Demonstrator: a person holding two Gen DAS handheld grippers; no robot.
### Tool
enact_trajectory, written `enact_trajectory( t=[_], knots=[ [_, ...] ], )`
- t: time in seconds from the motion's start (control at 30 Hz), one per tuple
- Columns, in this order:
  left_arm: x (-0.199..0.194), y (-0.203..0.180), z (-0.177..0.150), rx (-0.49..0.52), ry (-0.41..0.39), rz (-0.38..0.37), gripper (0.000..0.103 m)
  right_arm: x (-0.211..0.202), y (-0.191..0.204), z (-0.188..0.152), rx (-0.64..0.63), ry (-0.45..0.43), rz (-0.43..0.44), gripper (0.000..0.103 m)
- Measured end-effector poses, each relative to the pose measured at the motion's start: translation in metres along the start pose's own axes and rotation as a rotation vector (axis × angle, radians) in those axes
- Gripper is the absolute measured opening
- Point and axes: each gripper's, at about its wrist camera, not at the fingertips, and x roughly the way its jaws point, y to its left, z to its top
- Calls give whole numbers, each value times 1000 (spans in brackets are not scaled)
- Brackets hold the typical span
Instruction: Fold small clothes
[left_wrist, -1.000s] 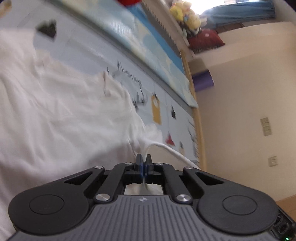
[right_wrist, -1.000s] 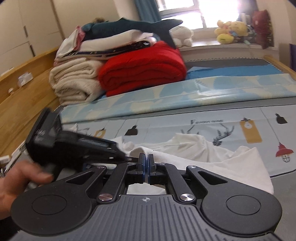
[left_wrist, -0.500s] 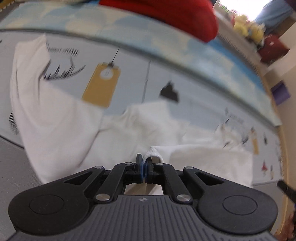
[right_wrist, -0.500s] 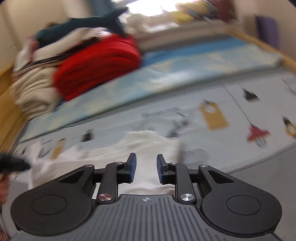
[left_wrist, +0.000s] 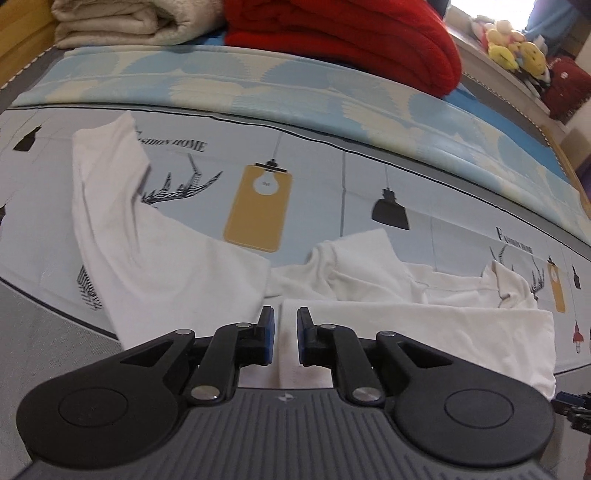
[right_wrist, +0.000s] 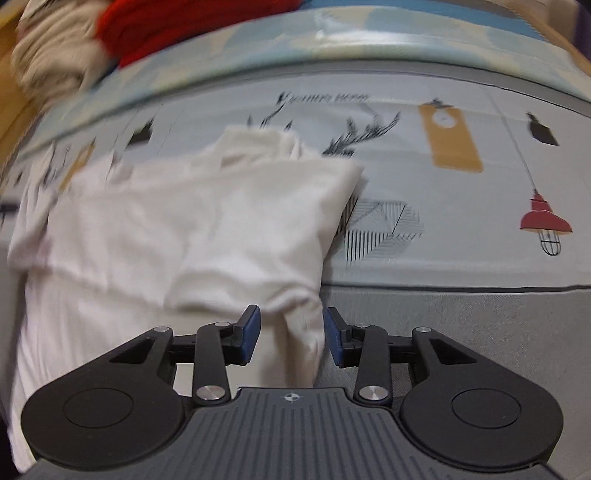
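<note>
White cotton shirt (left_wrist: 166, 266), soft and creased, spread over the printed bed sheet (left_wrist: 332, 192); long sleeve stretched to the far left, body folded across the near right. Left tool (left_wrist: 283, 332) parted by a narrow gap above the shirt's near edge, gripping nothing. Right tool (right_wrist: 291, 338) spread wider, a rumpled fold of shirt (right_wrist: 207, 221) lying between the blue pads, unpinched. Farther back, a ribbed red blanket (left_wrist: 351, 33) beside a cream folded blanket (left_wrist: 122, 18); plush toys (left_wrist: 513, 48) at the far right.
</note>
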Motion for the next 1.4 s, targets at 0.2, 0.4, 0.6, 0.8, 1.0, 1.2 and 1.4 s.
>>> enact_trajectory(
  t=[0.2,0.4,0.6,0.8,1.0,1.2,1.4],
  knots=[
    [-1,-11,-2,7,-2,-25,13,17,13,-4,-125,-28,-65,24],
    [-3,-15,-4,30,8,-47,13,0,21,-7,-190,-147,-85,10],
    [3,-21,-9,70,41,-61,14,17,13,-39,-335,100,-206,10],
    [5,-21,-14,90,53,-74,19,-18,-17,-12,-135,-2,-100,18],
    [14,-15,-15,63,75,-91,22,-14,-72,25,304,-189,57,41],
    [40,-9,-8,-8,118,-162,39,45,-100,28,519,-115,74,42],
    [78,-17,-12,27,171,-97,44,53,-97,37,491,-168,78,7]
  ],
)
